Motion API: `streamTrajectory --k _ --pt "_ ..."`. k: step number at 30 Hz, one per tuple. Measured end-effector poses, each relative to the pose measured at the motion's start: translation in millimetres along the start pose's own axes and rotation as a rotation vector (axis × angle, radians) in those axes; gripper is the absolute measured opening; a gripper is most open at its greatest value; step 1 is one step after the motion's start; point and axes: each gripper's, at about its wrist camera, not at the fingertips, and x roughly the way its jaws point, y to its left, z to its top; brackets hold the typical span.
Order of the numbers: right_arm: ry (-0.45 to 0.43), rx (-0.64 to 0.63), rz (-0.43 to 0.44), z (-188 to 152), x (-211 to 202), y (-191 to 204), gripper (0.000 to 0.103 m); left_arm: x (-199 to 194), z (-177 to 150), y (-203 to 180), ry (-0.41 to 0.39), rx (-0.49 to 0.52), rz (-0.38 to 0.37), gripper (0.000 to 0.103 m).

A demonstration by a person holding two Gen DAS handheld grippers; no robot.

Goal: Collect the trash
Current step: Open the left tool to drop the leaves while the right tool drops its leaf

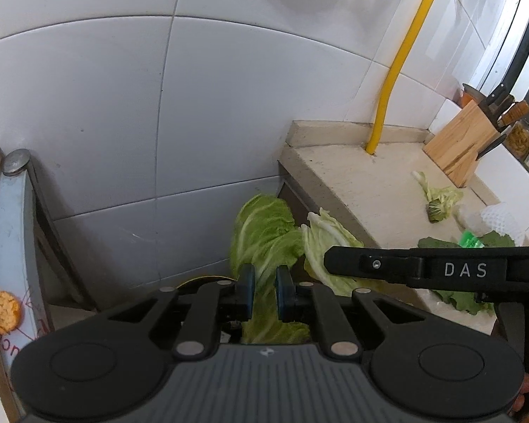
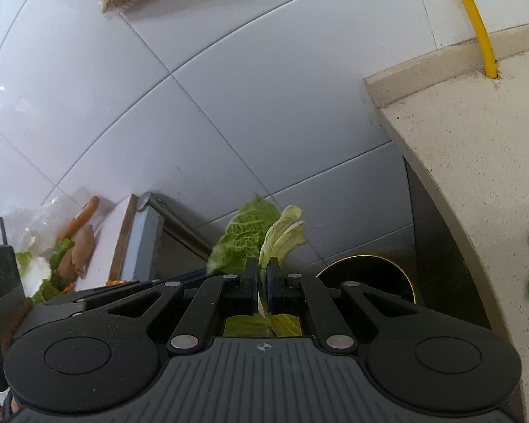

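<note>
My left gripper [image 1: 264, 290] is shut on a large green cabbage leaf [image 1: 264, 232] that sticks up between its pads, in the gap beside the counter. My right gripper [image 2: 262, 278] is shut on a paler cabbage leaf [image 2: 284, 232]; in the left wrist view that leaf [image 1: 324, 243] hangs by the right gripper's black arm [image 1: 423, 268]. The green leaf shows in the right wrist view too [image 2: 245, 236]. Below sits a dark round bin [image 2: 366, 278] with a gold rim. More leaf scraps [image 1: 439, 197] and dark green leaves [image 1: 465, 299] lie on the beige counter [image 1: 363, 183].
A white tiled wall [image 1: 123, 105] stands ahead. A yellow pipe [image 1: 402, 60] enters the counter. A wooden knife block [image 1: 465, 141] and jars stand at the back right, with white foam netting [image 1: 497, 218] nearby. At left, a ledge holds an orange peel [image 1: 1, 310] and vegetable scraps [image 2: 70, 246].
</note>
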Motion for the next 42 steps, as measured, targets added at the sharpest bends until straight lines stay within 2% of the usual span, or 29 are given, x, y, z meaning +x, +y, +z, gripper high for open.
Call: streamTrajectory --k 16,42 --pt "0.006 -0.030 -0.087 13 29 -4 0.007 18 5 4 0.023 0.034 0.028 0.008" --pt "0.081 0.010 -0.136 13 71 -18 0.011 35 7 16 0.058 0.022 0.049 0.008"
